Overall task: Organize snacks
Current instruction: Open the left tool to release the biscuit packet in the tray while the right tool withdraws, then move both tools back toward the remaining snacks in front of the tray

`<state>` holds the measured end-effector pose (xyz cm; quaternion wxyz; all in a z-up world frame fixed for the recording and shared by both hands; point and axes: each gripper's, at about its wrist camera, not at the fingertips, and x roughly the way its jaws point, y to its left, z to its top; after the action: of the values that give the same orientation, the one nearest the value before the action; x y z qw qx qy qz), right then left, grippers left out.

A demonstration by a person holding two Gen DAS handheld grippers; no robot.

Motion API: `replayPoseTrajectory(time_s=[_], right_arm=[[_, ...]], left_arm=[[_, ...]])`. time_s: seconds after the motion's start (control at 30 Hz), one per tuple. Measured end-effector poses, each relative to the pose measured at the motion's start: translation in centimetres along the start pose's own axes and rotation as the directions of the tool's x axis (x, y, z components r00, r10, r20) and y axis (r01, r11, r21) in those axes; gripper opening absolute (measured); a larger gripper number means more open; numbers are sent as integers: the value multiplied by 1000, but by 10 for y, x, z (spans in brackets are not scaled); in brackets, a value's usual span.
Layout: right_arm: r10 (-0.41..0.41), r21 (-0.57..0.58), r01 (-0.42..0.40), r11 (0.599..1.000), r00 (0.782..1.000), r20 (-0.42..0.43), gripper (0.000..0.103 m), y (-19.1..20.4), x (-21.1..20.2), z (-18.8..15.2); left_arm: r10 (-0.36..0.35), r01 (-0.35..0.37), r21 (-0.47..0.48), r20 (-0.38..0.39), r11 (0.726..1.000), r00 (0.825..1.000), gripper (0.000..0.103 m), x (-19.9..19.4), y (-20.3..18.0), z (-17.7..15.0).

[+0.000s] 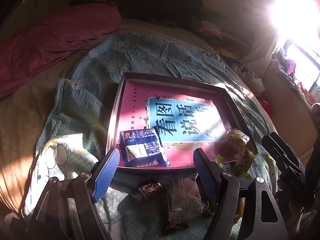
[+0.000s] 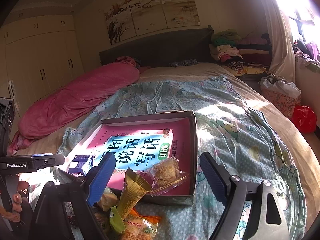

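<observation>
left gripper (image 1: pixel 154 160) open, nothing between the pads, hovering over the near edge of the shallow box (image 1: pixel 236 108) on the patterned quilt (image 1: pixel 140 56). blue snack packet (image 1: pixel 143 149) lying inside the box's near corner. right gripper (image 2: pixel 158 169) open too, nothing gripped, above a clear-wrapped pastry (image 2: pixel 167 172) resting in the box. more snacks (image 2: pixel 132 210) heaped just outside it.
</observation>
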<state>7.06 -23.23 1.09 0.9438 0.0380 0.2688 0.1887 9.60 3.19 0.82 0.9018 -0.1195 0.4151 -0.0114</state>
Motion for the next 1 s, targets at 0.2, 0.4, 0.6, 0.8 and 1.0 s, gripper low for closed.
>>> replayPoseTrajectory(time_s=[0.2,0.4,0.6,0.8,1.0], right_arm=[[-10,11,10,1000,1000,-14,86,1,-7,-7],[-14,16,14,1000,1000,-27,86,6,-12,-12],[-12,23,13,1000,999,-41,86,9,-16,-16],[-7,11,8,1000,998,-55,86,16,-19,-20],[0,-6,0,1000,998,-67,86,23,-19,-22]], left_arm=[[-11,11,21,-12,1000,1000,78,-3,-4,-7],[-23,23,39,1,999,1000,78,-10,-8,-11],[-29,29,38,-1,999,1000,78,-13,-8,-14],[-31,31,33,-8,999,999,78,-15,-6,-18],[-34,34,34,-7,999,999,78,-18,-7,-17]])
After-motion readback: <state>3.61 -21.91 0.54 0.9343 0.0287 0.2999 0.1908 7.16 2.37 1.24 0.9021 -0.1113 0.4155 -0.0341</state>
